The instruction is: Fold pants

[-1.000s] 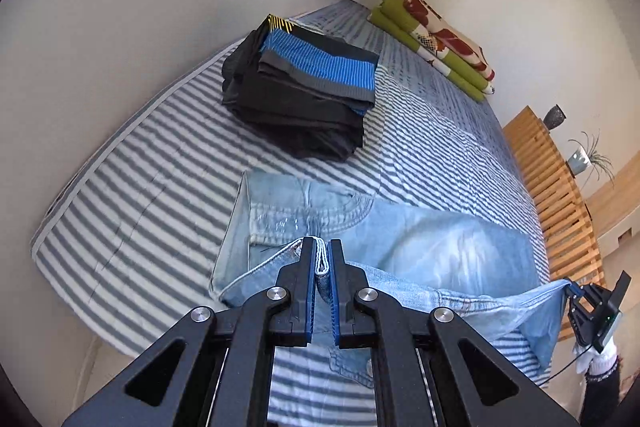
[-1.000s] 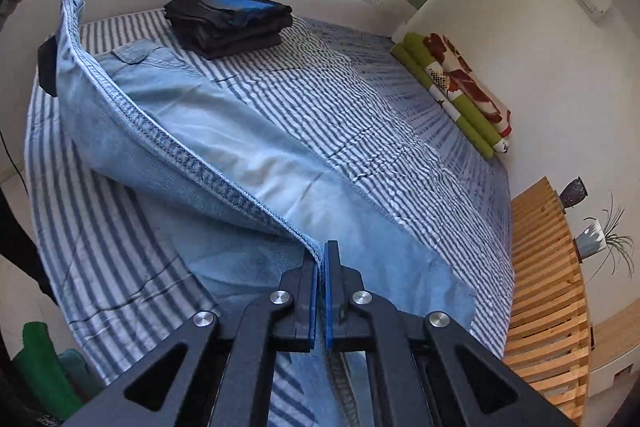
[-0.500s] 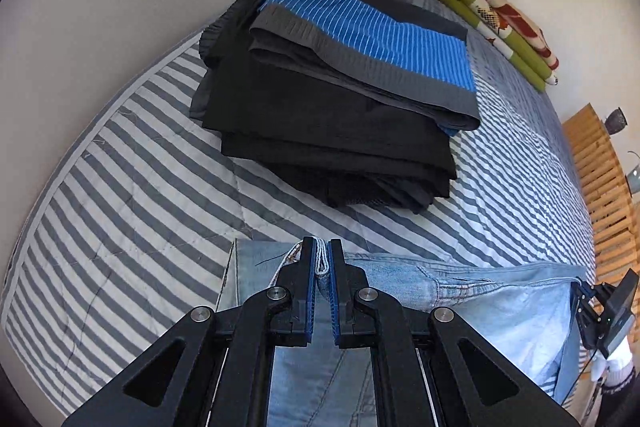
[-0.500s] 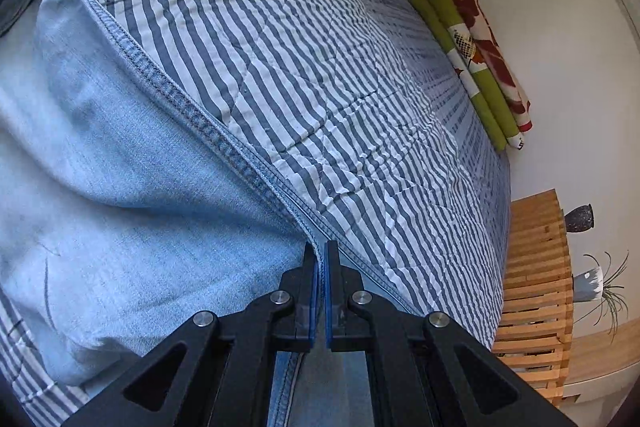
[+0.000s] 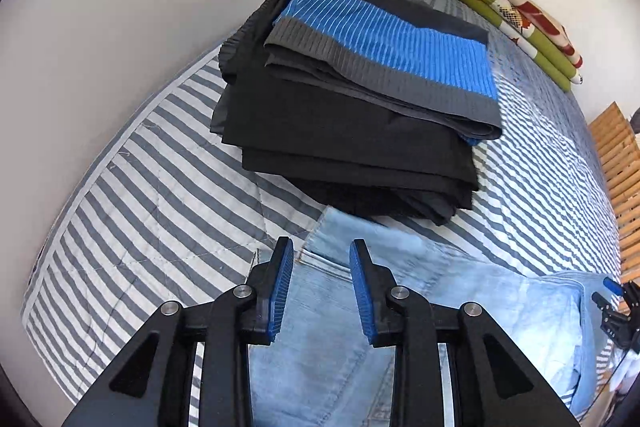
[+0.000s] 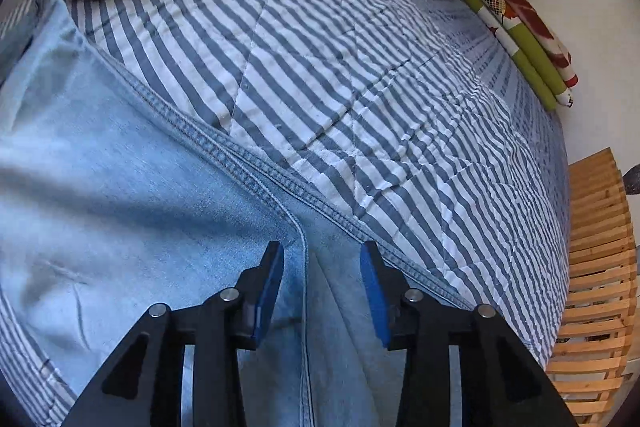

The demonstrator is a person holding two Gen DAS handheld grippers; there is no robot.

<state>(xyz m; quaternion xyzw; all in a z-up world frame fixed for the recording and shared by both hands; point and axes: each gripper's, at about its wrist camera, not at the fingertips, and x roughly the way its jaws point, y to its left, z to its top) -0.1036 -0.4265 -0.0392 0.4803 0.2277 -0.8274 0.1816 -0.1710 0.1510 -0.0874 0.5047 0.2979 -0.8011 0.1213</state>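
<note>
**Claws letting go: one fold of the jeans laid down on the bed**

Left claw [image 5: 320, 283] is opening, its blue pads spread with the jeans [image 5: 400, 315] lying between and below them, no longer pinched. Right claw [image 6: 320, 287] is opening too, its pads either side of a stitched seam, the denim loose beneath them.

Judged from this, the step in hand is the release after a fold: the pale denim lies flat in layers on the striped bed cover [image 6: 360, 67]. The next move likely calls for lifting both claws clear without dragging cloth, then taking a fresh hold for a further fold.

Outward from the left claw, the folded edge of the jeans stops just beside a stack of dark folded clothes [image 5: 360, 99], so little room remains that way, and the wall lies behind the stack. Rightward the cover runs broad and bare toward rolled bedding [image 6: 508, 15] by the far wall and a wooden slatted frame [image 6: 596, 267] at the bed's side.
</note>
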